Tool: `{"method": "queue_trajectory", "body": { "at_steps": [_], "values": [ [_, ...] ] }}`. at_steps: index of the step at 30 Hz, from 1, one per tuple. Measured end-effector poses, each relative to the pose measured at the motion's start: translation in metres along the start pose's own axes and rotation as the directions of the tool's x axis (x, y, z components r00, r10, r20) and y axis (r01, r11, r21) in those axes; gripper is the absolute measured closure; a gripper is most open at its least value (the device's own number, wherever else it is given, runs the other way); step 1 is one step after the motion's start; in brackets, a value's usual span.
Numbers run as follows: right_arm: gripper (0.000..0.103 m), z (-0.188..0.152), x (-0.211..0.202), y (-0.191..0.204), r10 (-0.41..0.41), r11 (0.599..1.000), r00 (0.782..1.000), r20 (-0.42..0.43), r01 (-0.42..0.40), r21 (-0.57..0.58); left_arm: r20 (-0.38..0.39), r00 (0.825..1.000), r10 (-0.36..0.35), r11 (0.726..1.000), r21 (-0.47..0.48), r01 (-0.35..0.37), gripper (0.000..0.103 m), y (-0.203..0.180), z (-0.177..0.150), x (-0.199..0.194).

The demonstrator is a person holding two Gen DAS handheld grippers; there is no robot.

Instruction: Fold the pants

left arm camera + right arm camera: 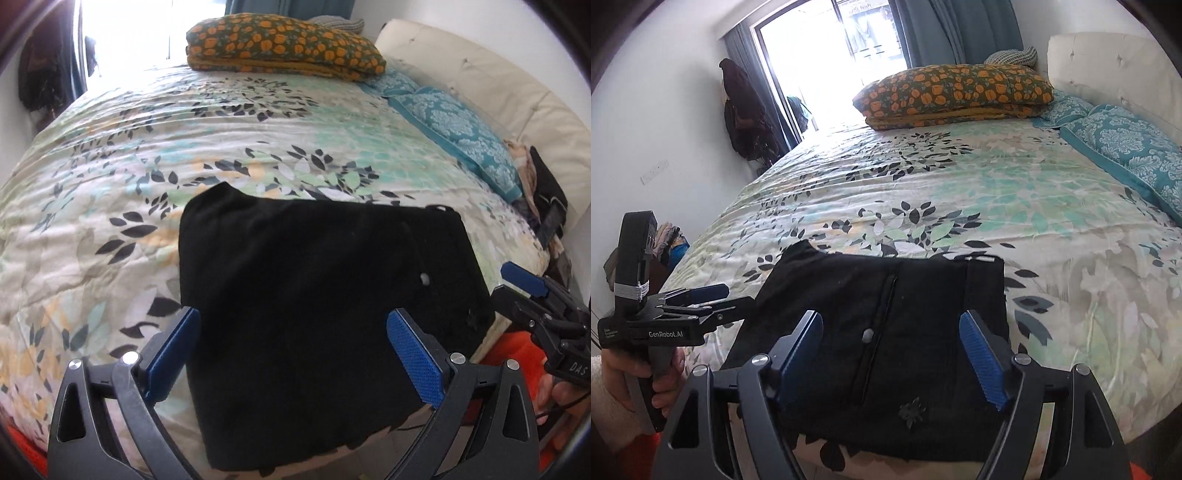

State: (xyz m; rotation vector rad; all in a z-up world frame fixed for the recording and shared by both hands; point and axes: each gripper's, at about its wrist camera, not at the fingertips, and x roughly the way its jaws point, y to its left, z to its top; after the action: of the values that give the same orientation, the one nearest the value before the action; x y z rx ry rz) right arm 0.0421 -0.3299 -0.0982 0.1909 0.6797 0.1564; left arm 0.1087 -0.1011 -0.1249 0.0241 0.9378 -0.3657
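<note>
The black pants lie folded into a compact rectangle on the floral bedspread, near the front edge of the bed. A zip line and a small button show on top. My left gripper hovers over the pants' near-left part, jaws wide open and gripping nothing; in the right wrist view the left gripper sits at the pants' left edge, held by a hand. My right gripper stands open over the near middle of the pants; from the left wrist view the right gripper is at their right edge.
An orange-flowered pillow lies at the far end and teal pillows along the cream headboard. Dark clothes hang on the left wall by the bright window. A dark bag sits at the bed's right side.
</note>
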Motion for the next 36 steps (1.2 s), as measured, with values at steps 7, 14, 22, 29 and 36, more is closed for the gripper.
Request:
{"method": "queue_trajectory", "body": {
  "at_steps": [7, 14, 22, 29, 36],
  "values": [
    [0.003, -0.064, 0.034, 0.005, -0.164, 0.986, 0.955, -0.246, 0.156, -0.054, -0.077, 0.992, 0.098, 0.995, 0.038, -0.095, 0.0, -0.015, -0.037, 0.036],
    [0.0, -0.069, 0.031, 0.002, -0.149, 0.989, 0.955, -0.256, 0.141, -0.048, -0.095, 0.99, 0.104, 0.994, -0.013, -0.106, 0.002, -0.002, -0.028, 0.014],
    [0.0, -0.052, -0.032, -0.001, -0.207, 0.978, 0.978, -0.028, 0.208, 0.021, 0.009, 0.988, 0.155, 0.988, -0.008, -0.155, 0.001, 0.013, -0.032, -0.044],
    [0.0, -0.049, -0.03, -0.009, -0.33, 0.942, 0.944, -0.027, 0.331, 0.054, 0.021, 0.984, 0.177, 0.984, 0.012, -0.177, 0.001, 0.015, -0.047, -0.055],
    [0.0, -0.048, -0.036, -0.02, -0.398, 0.913, 0.917, -0.013, 0.398, 0.092, 0.033, 0.98, 0.199, 0.979, 0.044, -0.2, 0.001, 0.006, -0.049, -0.059]
  ]
}}
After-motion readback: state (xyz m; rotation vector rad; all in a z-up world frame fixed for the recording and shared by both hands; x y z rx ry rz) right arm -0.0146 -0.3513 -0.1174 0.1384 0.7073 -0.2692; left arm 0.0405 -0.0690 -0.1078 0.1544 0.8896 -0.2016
